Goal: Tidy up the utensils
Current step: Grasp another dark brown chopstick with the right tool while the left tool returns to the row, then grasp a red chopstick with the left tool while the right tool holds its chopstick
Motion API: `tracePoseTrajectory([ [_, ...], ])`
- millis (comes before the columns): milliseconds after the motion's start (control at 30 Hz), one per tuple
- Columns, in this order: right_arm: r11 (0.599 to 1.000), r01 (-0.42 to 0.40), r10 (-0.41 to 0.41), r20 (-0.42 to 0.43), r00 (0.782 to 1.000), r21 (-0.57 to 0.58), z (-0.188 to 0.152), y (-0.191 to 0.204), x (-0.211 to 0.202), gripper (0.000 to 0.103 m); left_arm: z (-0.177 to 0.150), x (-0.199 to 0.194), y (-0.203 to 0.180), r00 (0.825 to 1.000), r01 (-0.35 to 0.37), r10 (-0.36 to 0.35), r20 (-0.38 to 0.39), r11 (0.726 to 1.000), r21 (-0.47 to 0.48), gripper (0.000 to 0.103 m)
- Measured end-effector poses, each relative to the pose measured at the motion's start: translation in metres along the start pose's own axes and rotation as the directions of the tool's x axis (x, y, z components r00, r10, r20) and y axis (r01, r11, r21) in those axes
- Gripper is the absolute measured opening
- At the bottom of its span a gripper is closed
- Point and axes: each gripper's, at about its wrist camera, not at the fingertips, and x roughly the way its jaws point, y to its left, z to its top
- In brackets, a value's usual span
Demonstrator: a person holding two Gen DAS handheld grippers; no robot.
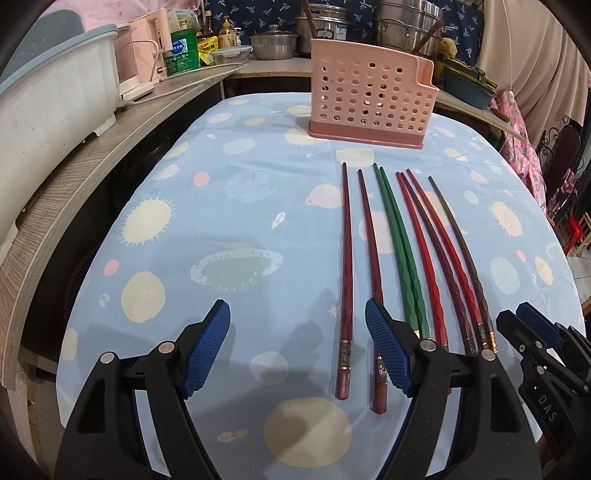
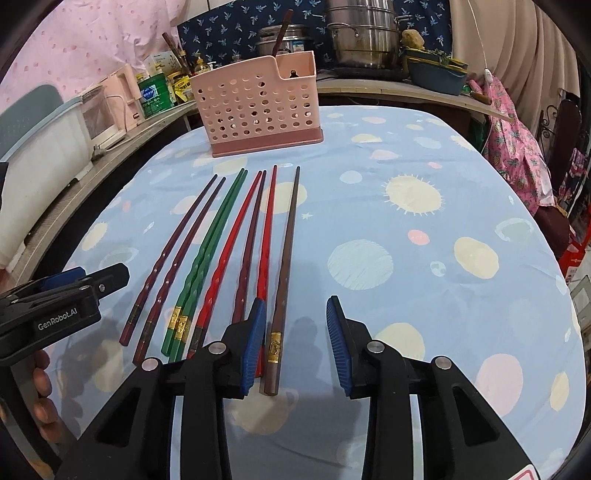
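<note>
Several chopsticks lie side by side on the blue planet-print tablecloth [image 1: 221, 221], pointing toward a pink perforated utensil holder [image 1: 369, 96] [image 2: 258, 107] at the far end. My left gripper [image 1: 297, 350] is open just above the cloth, and the leftmost dark red chopstick [image 1: 346, 258] lies between its fingers, untouched. A second dark red one runs under its right pad [image 1: 388, 347]. My right gripper [image 2: 297, 343] is open around the handle end of the brown chopstick [image 2: 287, 258], close to its left pad [image 2: 255, 347]. A green pair [image 2: 210, 251] and red ones lie between the two grippers.
A grey wooden shelf [image 1: 74, 177] runs along the left with a white and blue bin [image 1: 48, 110], bottles and a pink appliance. Steel pots [image 1: 406, 26] stand behind the holder. A hand [image 2: 44, 376] holds the left gripper's handle. Pink cloth hangs at the right.
</note>
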Motion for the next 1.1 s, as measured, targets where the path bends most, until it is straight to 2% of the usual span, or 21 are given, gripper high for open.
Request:
tracePoseTrajectory([
  [433, 1.0, -0.005, 0.005, -0.036, 0.999, -0.015, -0.007, 0.005, 0.012, 0.019, -0.007, 0.006, 0.001, 1.0, 0.005, -0.005, -0.025, 1.0, -0.002, 0.072],
  [800, 0.999, 0.023, -0.024, -0.026, 0.999, -0.03, -0.01, 0.003, 0.011, 0.007, -0.01, 0.009, -0.001, 0.999, 0.013, -0.013, -0.036, 1.0, -0.005, 0.072],
  [1100, 0.999, 0.024, -0.025, -0.025, 0.999, -0.027, -0.01, 0.002, 0.011, 0.007, -0.016, 0.014, 0.0, 0.998, 0.021, -0.022, -0.055, 1.0, -0.008, 0.069],
])
